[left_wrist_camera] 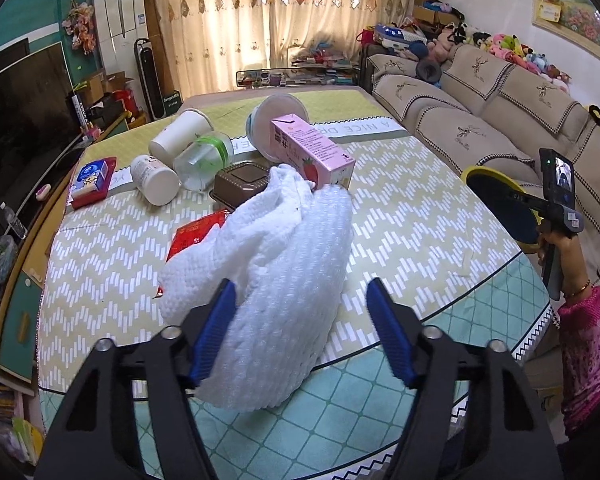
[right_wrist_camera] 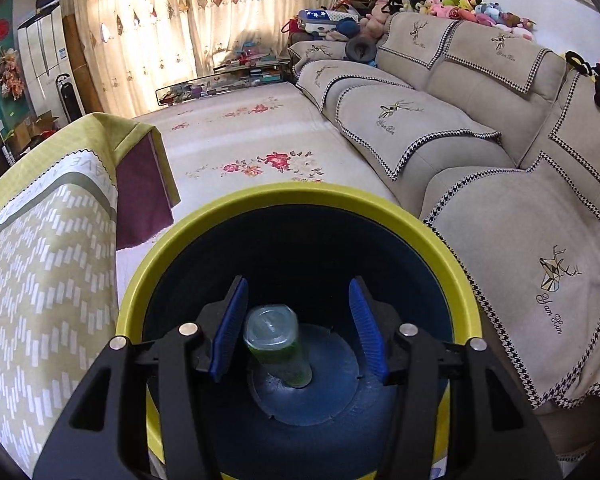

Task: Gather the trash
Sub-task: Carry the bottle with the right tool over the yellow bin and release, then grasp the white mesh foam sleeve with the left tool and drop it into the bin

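The left gripper (left_wrist_camera: pixel 300 328) has its jaws wide open and holds nothing. A crumpled white paper towel (left_wrist_camera: pixel 268 280) lies between the two blue pads. The left pad looks like it is touching the towel, or is just beside it. The right pad is apart from it. My guess is that this step is picking up the towel.

The right gripper (right_wrist_camera: pixel 298 332) also has its jaws wide open, with nothing in them. It hangs over the mouth of a yellow-rimmed bin (right_wrist_camera: pixel 300 196) that stands on the floor next to the counter (left_wrist_camera: pixel 420 216). A green bottle (right_wrist_camera: pixel 284 350) lies at the bottom of the bin, so one piece of trash is in already.

Past the towel, more trash sits on the counter: a red wrapper (left_wrist_camera: pixel 192 234), a brown tray (left_wrist_camera: pixel 240 184), a pink carton (left_wrist_camera: pixel 314 148), a clear cup (left_wrist_camera: pixel 202 160), a white bottle (left_wrist_camera: pixel 154 180), a paper cup (left_wrist_camera: pixel 178 138) and a big tub (left_wrist_camera: pixel 278 124). So most of the job seems left to do.

Next, the left jaws probably need to go a bit lower and squeeze in on the thick part of the towel. It is soft, so a corner grab might slip. Then it needs to go over to the bin on the right side.
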{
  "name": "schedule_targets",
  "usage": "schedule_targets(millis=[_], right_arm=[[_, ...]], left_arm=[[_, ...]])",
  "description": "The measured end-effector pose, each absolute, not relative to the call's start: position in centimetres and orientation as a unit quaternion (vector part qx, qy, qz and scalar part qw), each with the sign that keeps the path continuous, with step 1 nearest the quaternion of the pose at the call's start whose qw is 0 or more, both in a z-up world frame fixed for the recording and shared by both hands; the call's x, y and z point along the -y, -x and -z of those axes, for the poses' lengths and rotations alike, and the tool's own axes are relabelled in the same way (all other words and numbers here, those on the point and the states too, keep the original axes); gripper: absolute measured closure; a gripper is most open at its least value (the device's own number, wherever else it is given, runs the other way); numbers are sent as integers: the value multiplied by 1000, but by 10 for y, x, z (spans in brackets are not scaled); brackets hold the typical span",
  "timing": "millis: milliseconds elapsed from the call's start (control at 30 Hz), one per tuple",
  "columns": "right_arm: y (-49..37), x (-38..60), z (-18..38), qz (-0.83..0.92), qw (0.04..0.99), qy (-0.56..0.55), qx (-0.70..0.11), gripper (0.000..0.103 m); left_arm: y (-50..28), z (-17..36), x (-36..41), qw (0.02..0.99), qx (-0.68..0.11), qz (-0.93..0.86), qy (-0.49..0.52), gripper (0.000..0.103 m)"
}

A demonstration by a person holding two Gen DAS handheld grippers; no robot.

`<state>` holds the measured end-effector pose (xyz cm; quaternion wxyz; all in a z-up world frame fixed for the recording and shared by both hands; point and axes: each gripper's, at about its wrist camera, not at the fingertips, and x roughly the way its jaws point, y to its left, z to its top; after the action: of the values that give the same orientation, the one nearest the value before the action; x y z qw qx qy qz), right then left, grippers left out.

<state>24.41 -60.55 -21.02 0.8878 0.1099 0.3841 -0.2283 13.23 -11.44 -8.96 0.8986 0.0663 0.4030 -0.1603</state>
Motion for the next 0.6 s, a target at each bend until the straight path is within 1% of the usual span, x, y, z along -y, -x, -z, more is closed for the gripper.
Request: schedule_targets(millis=[33,67,100,133,200,267,300,367,600], right_arm=[[-243,605,210,227,888,-111,-384,52],[-242,604,210,227,888,-112,-384,52],[-240,604,210,226,888,-114,-383,52],[-239,604,209,225,889,-115,-382,52],[-235,602,207,223,890,-118,-380,52],[-232,602,204,221,891,-120,-377,52],[-230,602,202,220,892,-121,-375,52],[-226,601,198,218,895,-124,-370,52],[-205,606,178,216,904,-133,-344,52]], left_arm=[[-132,90,115,898,-404,160,-69,48],[-132,91,115,898,-404,159,-72,55],[-132,92,115,897,-405,160,-74,65],[-131,92,115,896,-406,161,-76,69],[-127,91,116,895,-404,169,-81,82],[-122,89,118,895,-400,178,-89,88],[-120,88,120,894,-398,183,-94,90],[-114,86,124,893,-393,194,-101,91],[-100,57,156,893,-353,253,-120,92]])
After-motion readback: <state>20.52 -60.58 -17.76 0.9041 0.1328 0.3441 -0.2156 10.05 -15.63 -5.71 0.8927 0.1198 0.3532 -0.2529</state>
